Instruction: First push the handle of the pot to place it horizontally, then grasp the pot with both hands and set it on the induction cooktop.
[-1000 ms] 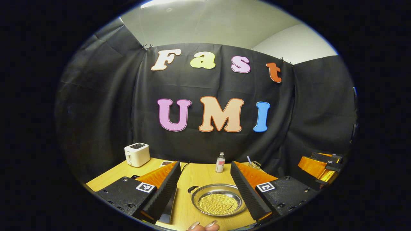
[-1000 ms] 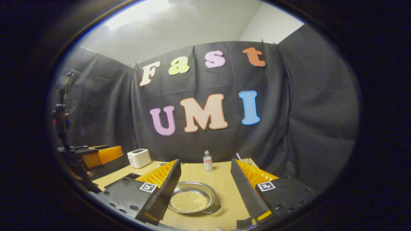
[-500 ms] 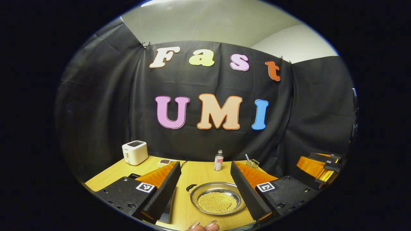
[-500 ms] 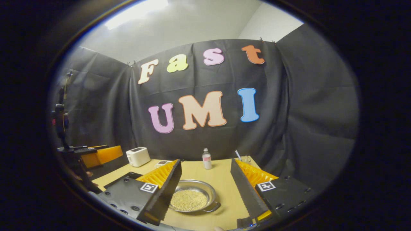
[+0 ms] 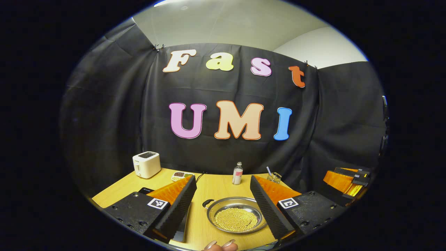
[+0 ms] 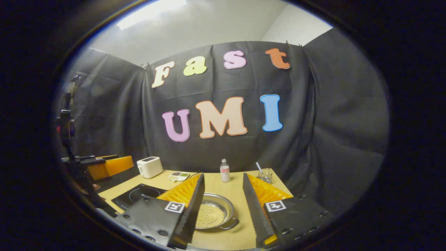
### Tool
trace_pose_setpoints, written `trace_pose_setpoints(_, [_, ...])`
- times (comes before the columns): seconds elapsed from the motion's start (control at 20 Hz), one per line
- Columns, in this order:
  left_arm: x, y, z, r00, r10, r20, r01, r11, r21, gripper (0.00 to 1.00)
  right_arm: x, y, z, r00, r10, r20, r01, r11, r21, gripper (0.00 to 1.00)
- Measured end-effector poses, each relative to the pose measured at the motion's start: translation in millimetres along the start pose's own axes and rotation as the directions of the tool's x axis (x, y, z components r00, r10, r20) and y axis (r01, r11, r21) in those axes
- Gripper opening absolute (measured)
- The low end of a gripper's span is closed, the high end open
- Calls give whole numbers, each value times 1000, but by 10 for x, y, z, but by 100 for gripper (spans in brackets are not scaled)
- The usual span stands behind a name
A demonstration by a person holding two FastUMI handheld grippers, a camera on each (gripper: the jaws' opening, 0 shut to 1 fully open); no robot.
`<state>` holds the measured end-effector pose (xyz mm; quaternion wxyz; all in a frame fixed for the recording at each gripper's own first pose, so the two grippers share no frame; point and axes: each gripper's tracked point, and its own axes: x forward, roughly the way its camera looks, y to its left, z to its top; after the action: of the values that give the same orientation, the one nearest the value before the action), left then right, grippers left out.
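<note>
Left gripper view: your left gripper [image 5: 223, 205] hangs over the near edge of the table [image 5: 216, 190], fingers wide apart and holding nothing. The pot [image 5: 236, 219] lies just beyond them on the wood, a shallow steel pan with yellow beads in it, one loop handle [image 5: 208, 203] at its far left rim. Your right gripper [image 5: 346, 179] shows off at the right edge, clear of the table.

In the right gripper view your right gripper [image 6: 221, 209] is also open, its fingers set closer together, with the pot [image 6: 213, 216] beyond them and a second handle [image 6: 231, 225] at its near right rim. The cooktop [image 6: 139, 195] lies left of the pot, well apart from it.

You seem to be at the first step: no finger touches a handle yet. The handles sit on a slant across the pot, so the next move calls for bringing one fingertip down beside a handle and nudging it round until both point left and right.

Further back stand a toaster [image 5: 146, 164], a bottle [image 5: 237, 173] and a glass [image 6: 265, 175]. No brand or label can be read; the bottle's label is too small.
</note>
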<state>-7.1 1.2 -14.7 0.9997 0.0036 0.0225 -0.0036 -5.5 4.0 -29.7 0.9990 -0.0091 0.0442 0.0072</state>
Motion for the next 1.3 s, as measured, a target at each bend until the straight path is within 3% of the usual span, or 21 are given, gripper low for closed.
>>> trace_pose_setpoints(0.05, [-3, 3, 0, 1000, -1, 1, 1, 1000, 1, 99, 0, -2, -22, 1000, -1, -10, 1, 1000, -2, 53])
trace_pose_setpoints(0.1, [-3, 2, 8, 1000, 0, 0, 0, 1000, 2, 99, 4, -2, -46, 1000, 0, -18, 0, 1000, -4, 47])
trace_pose_setpoints(0.15, [-2, 9, 0, 1000, 0, 1, 0, 1000, 3, 99, 8, 14, -86, 1000, 4, -31, -4, 1000, -8, 48])
trace_pose_setpoints(0.35, [13, 29, -5, 1000, -1, 1, 1, 1000, 1, 99, -6, -34, -98, 999, -23, -39, 22, 999, -31, 10])
trace_pose_setpoints(0.65, [42, 79, -50, 1000, -12, -9, 12, 1000, 1, 99, -18, 82, -176, 998, -9, -63, 6, 999, -54, 3])
trace_pose_setpoints(0.7, [40, 95, -52, 1000, -15, -11, 15, 1000, 3, 99, -20, 141, -197, 997, 5, -72, -8, 999, -45, 7])
trace_pose_setpoints(0.8, [41, 118, -80, 999, -24, -21, 24, 1000, 3, 99, -53, 131, -256, 996, -3, -93, -2, 998, -55, 0])
trace_pose_setpoints(1.3, [199, 302, -209, 998, -49, -50, 48, 999, -2, 99, 61, 227, -718, 980, -41, -194, 32, 998, -51, 7])
